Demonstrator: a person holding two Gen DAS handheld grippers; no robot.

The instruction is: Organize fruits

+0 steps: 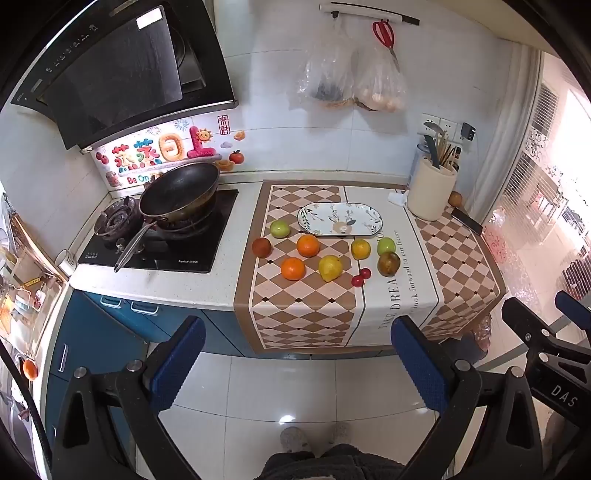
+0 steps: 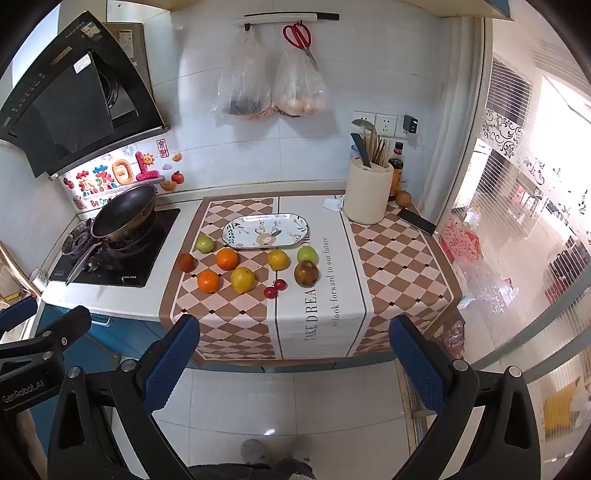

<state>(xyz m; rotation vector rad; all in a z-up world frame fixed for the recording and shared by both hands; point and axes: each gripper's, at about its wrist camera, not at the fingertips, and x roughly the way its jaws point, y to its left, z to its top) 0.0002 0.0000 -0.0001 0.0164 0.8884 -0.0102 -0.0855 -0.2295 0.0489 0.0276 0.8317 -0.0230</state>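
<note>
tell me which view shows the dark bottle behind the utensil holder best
The right wrist view: the dark bottle stands clear beside the utensil holder, red cap and label visible. In the left wrist view only its top peeks out behind the holder.

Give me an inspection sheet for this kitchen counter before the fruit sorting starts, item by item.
Surface: white counter under a checkered mat that hangs over the front edge.
Job's things: oval plate, nothing on it; in front of it two oranges, two green fruits, two yellow fruits, a dark red fruit, a brownish fruit, two cherries, all on the mat.
Clutter: utensil crock, phone, crumpled tissue.
Grippers: left gripper and right gripper open, empty, short of the counter.
Cables: nothing seen.
Surroundings: wok on the stove, hanging bags, red scissors.
</note>
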